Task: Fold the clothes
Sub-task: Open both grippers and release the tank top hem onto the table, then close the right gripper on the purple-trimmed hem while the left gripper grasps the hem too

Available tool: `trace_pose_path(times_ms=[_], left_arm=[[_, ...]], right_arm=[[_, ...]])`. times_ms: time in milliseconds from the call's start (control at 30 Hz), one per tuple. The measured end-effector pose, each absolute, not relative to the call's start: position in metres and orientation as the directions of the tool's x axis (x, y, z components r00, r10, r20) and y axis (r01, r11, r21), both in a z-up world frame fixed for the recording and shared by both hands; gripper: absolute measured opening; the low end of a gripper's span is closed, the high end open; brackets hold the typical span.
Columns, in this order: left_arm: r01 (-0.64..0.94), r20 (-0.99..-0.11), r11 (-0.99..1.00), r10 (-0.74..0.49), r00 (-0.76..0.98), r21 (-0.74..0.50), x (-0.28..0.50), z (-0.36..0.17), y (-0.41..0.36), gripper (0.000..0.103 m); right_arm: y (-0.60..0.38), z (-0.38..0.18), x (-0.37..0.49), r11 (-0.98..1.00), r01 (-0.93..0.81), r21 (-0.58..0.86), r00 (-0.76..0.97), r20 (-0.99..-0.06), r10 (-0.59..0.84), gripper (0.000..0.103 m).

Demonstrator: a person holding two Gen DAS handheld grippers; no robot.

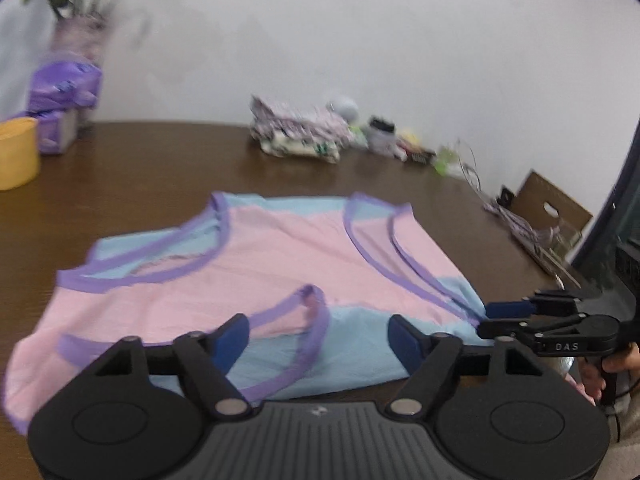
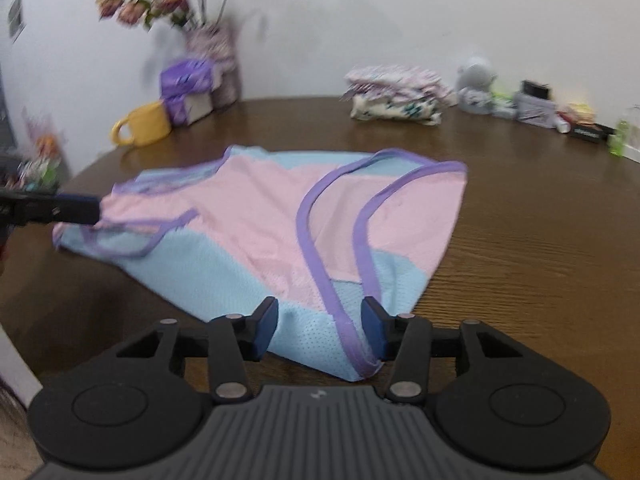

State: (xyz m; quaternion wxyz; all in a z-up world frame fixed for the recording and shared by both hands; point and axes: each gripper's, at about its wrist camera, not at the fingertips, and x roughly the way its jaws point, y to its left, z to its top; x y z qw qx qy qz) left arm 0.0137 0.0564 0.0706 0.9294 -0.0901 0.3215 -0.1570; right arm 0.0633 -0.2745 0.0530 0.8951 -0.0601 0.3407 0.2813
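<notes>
A pink-and-blue tank top (image 1: 256, 264) lies centre-frame on a brown table (image 1: 160, 160); the left gripper (image 1: 318, 338) and right gripper (image 2: 320, 326) both gape, released, at its lower edge.

Home: wooden table (image 2: 540, 220), flower vase (image 2: 212, 60), yellow mug (image 2: 148, 124).

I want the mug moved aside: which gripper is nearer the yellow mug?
Left. The left gripper is at the tank top's edge on the yellow mug's side; the right gripper is at the opposite corner.
</notes>
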Motion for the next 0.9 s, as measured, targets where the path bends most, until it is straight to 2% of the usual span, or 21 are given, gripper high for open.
trace_pose_path(times_ms=[100, 233, 400, 433, 467, 533, 733, 800, 900], left_arm=[[0.26, -0.6, 0.93, -0.366, 0.711, -0.259, 0.028, 0.066, 0.043, 0.069], [0.261, -0.627, 0.93, -0.366, 0.687, -0.258, 0.044, 0.061, 0.033, 0.067], [0.239, -0.668, 0.929, -0.37, 0.645, -0.284, 0.062, 0.054, 0.029, 0.058], [0.232, -0.676, 0.929, -0.37, 0.638, -0.29, 0.065, 0.052, 0.028, 0.054], [0.224, -0.683, 0.929, -0.369, 0.63, -0.296, 0.068, 0.05, 0.028, 0.044], [0.21, -0.693, 0.928, -0.37, 0.618, -0.308, 0.073, 0.049, 0.027, 0.038], [0.205, -0.709, 0.923, -0.382, 0.593, -0.326, 0.083, 0.046, 0.021, 0.009], [0.213, -0.704, 0.919, -0.391, 0.594, -0.331, 0.082, 0.047, 0.019, 0.005], [0.222, -0.69, 0.915, -0.4, 0.603, -0.337, 0.078, 0.051, 0.02, 0.003]], right_arm=[[-0.273, 0.049, 0.071, 0.812, -0.579, 0.072, 0.578, -0.667, 0.471, 0.039], [-0.276, 0.046, 0.081, 0.792, -0.606, 0.071, 0.551, -0.682, 0.482, 0.03], [-0.284, 0.045, 0.092, 0.777, -0.625, 0.075, 0.523, -0.699, 0.488, 0.03], [-0.285, 0.045, 0.094, 0.771, -0.631, 0.081, 0.512, -0.704, 0.492, 0.03], [-0.286, 0.044, 0.096, 0.766, -0.637, 0.087, 0.5, -0.709, 0.497, 0.029], [-0.288, 0.043, 0.098, 0.753, -0.652, 0.09, 0.485, -0.714, 0.505, 0.027], [-0.29, 0.043, 0.098, 0.718, -0.691, 0.088, 0.453, -0.721, 0.524, 0.016], [-0.289, 0.044, 0.097, 0.705, -0.706, 0.071, 0.449, -0.724, 0.523, 0.01], [-0.291, 0.045, 0.099, 0.698, -0.71, 0.095, 0.431, -0.724, 0.538, 0.008]])
